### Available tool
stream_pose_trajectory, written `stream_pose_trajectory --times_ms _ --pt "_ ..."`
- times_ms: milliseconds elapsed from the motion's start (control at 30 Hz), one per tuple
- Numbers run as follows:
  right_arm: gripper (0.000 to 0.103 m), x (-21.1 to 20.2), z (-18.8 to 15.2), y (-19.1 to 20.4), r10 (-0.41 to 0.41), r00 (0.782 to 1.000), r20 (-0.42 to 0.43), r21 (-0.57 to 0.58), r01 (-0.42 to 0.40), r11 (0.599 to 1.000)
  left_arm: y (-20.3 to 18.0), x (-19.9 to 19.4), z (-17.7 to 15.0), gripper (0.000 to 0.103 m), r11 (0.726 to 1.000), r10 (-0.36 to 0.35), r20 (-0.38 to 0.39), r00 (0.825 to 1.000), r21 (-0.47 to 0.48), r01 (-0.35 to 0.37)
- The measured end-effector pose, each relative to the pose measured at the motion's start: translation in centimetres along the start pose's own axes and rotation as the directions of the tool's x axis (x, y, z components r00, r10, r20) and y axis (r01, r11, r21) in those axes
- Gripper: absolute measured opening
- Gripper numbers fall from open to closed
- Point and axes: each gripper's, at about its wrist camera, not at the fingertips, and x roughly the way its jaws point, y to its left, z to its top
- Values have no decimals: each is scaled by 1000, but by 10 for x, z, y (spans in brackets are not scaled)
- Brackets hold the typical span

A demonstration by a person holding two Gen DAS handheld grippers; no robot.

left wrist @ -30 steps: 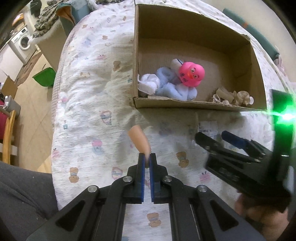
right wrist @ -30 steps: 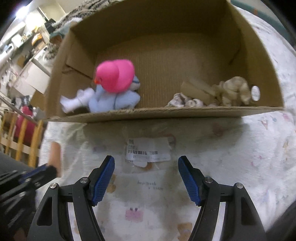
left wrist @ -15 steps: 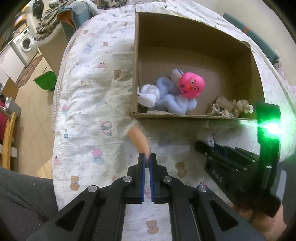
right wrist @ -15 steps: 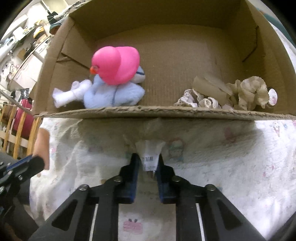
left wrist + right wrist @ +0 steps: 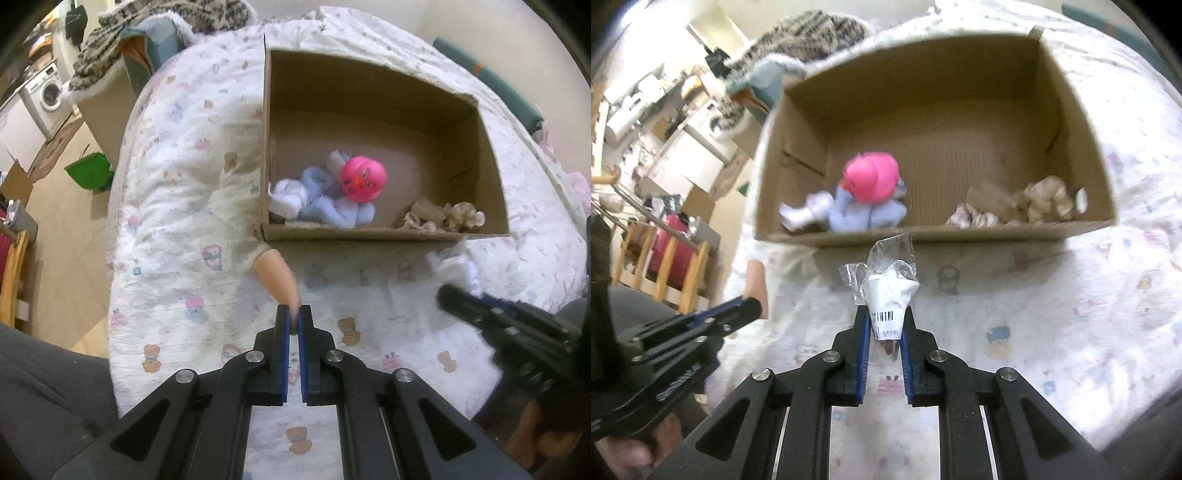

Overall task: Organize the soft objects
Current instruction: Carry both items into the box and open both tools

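**A:** What is the right gripper [image 5: 882, 325] doing?

**B:** Its blue pads have just been closing, and they now pinch a crumpled clear plastic packet [image 5: 888, 286] with a barcode label. The packet stands up out of the jaws, above the printed quilt [image 5: 1052, 295] and just short of the near wall of the cardboard box [image 5: 1082, 155].

**A:** And the left gripper [image 5: 293, 325]?

**B:** It is clamped on the thin end of a peach-coloured soft piece [image 5: 277, 275], which slants up toward the box's near left corner.

**A:** What is already inside the box?

**B:** A pink duck toy [image 5: 364, 179] sits on a pale blue plush [image 5: 332, 206] at the left, and beige crumpled bits [image 5: 439, 218] lie at the right.

**A:** So which step is this?

**B:** It looks like the carrying step: both pieces are gripped, neither is boxed. Next, I judge, the right gripper must pass over the near wall, then part its jaws above the bare floor in the middle.
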Motion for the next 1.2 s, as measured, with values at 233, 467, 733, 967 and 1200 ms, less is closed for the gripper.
stream_pose_trajectory --times_ms 233,467,733,967,1200 --pt "17 -33 26 -13 -1 998 57 19 0 1000 -3 -36 38 4 1000 -25 104 994 13 24" --pt "17 -24 62 -20 -28 998 59 22 27 999 -22 -30 82 4 998 -26 129 991 57 19" --pt "17 4 71 -44 -42 999 21 64 40 997 -35 20 94 4 991 -9 47 999 133 2" --pt "17 32 80 -53 -52 999 -8 34 52 998 -51 52 104 4 976 43 31 999 211 -48" --pt "17 46 85 -64 -31 999 -15 61 32 998 -76 70 125 5 962 -55 15 998 267 49"
